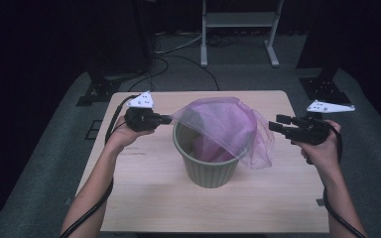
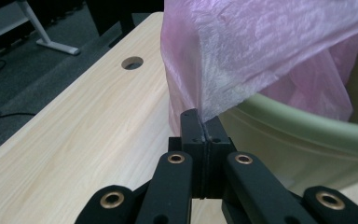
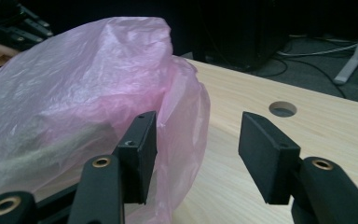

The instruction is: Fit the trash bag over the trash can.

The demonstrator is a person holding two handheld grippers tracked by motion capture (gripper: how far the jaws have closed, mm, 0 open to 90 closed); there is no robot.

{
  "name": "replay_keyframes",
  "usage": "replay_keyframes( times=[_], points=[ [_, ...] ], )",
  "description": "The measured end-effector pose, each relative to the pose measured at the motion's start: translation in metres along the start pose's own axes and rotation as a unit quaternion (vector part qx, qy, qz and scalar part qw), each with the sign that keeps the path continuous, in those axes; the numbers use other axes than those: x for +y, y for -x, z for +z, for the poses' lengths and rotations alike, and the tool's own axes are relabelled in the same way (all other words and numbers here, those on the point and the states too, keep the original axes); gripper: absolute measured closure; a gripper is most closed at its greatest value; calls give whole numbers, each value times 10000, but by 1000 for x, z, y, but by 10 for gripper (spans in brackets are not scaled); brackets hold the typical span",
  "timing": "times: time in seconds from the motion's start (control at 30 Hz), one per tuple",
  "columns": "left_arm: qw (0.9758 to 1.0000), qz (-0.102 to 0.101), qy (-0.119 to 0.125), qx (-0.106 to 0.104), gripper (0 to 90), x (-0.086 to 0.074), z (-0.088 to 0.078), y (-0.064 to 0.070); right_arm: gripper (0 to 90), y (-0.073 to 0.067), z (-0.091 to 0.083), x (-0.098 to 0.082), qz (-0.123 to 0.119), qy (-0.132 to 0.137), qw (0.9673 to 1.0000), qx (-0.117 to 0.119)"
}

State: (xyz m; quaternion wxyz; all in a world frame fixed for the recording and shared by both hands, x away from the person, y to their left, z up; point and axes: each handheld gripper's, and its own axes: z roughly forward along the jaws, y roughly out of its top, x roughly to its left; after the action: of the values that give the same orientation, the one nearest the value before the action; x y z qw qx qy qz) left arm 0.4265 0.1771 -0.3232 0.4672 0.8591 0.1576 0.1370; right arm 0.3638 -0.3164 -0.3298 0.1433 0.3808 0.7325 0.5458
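A thin pink plastic bag (image 1: 223, 126) is draped over a green ribbed bin (image 1: 208, 166) at the table's middle. My left gripper (image 1: 167, 118) is shut on the bag's left edge and pulls it taut away from the bin. In the left gripper view the jaws meet at the gripper tip (image 2: 203, 122) with the pink bag (image 2: 261, 51) pinched between them, above the bin's rim (image 2: 303, 123). My right gripper (image 1: 276, 124) stands open just right of the bag's hanging side. In the right gripper view the bag (image 3: 74, 107) lies beside the left fingertip (image 3: 140, 144), and nothing sits in the right gripper (image 3: 198, 154).
The light wooden table (image 1: 144, 193) has a round cable hole (image 3: 282, 109) near its far edge. A white frame's legs (image 1: 238, 29) and cables lie on the dark floor behind the table. Both forearms come in from the bottom.
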Motion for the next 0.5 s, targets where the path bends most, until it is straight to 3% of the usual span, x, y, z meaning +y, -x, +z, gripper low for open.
replay_keyframes(
  times=[0.2,0.37,0.5],
  points=[
    [10000,-9,3,-41,900,-7,-5,3,461,13,0,-7,406,-213,9988,-184],
    [10000,-41,13,-87,900,-13,-8,5,461,15,-2,-15,443,-124,9989,-116],
    [9999,-10,-7,-119,900,-14,-10,8,462,10,-11,-12,271,38,9996,-67]
  ],
)
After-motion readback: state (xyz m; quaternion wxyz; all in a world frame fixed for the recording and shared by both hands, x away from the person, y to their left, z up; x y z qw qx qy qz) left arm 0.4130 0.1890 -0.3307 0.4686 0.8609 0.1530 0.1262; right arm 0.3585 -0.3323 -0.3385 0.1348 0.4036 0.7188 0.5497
